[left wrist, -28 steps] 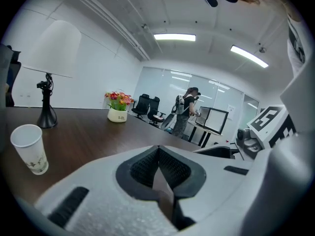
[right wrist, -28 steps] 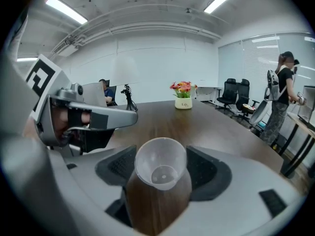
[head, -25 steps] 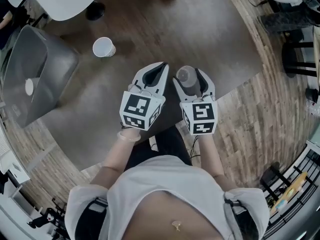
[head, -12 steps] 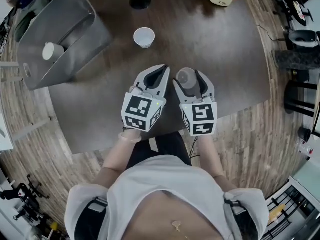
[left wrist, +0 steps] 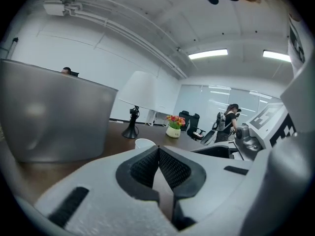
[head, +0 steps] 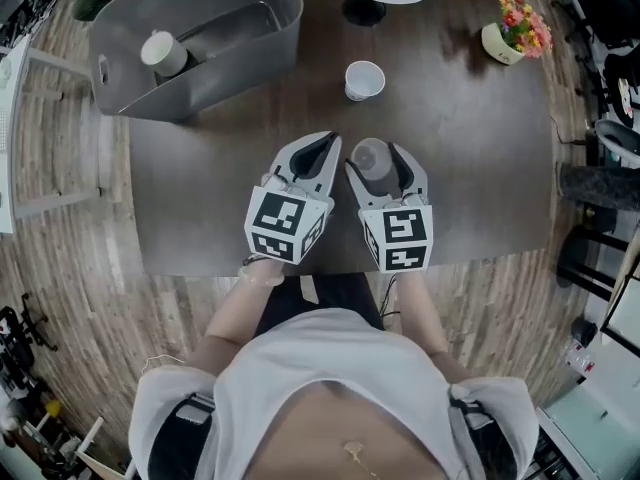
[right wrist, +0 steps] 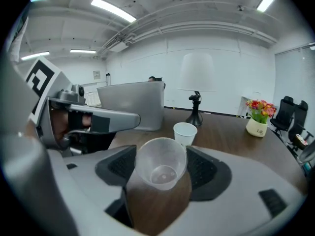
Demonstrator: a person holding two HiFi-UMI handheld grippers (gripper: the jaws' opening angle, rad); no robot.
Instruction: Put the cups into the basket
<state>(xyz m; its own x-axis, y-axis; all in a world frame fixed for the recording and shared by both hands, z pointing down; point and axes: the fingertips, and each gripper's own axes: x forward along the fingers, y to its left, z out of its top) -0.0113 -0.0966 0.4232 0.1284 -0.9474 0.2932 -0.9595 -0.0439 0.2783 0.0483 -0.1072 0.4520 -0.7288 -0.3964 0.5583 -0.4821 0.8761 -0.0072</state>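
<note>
My right gripper [head: 376,160] is shut on a clear plastic cup [head: 371,154] and holds it above the dark table [head: 470,148]; in the right gripper view the clear cup [right wrist: 160,163] sits tilted between the pads, mouth toward the camera. Beside it my left gripper [head: 318,152] is shut on nothing, its pads [left wrist: 170,167] touching. A white paper cup [head: 364,79] stands on the table just beyond both grippers. The grey basket [head: 215,38] sits at the far left corner with a white cup [head: 163,53] lying inside.
A flower pot [head: 515,33] stands at the table's far right corner. A lamp with a black base [head: 364,10] and white shade stands at the far edge, right of the basket. Wooden floor surrounds the table; chairs and a person [left wrist: 230,118] are far off.
Both grippers keep their pose side by side while the whole scene swings right in the head view: the basket and white cup have come from the far left to almost straight ahead.
</note>
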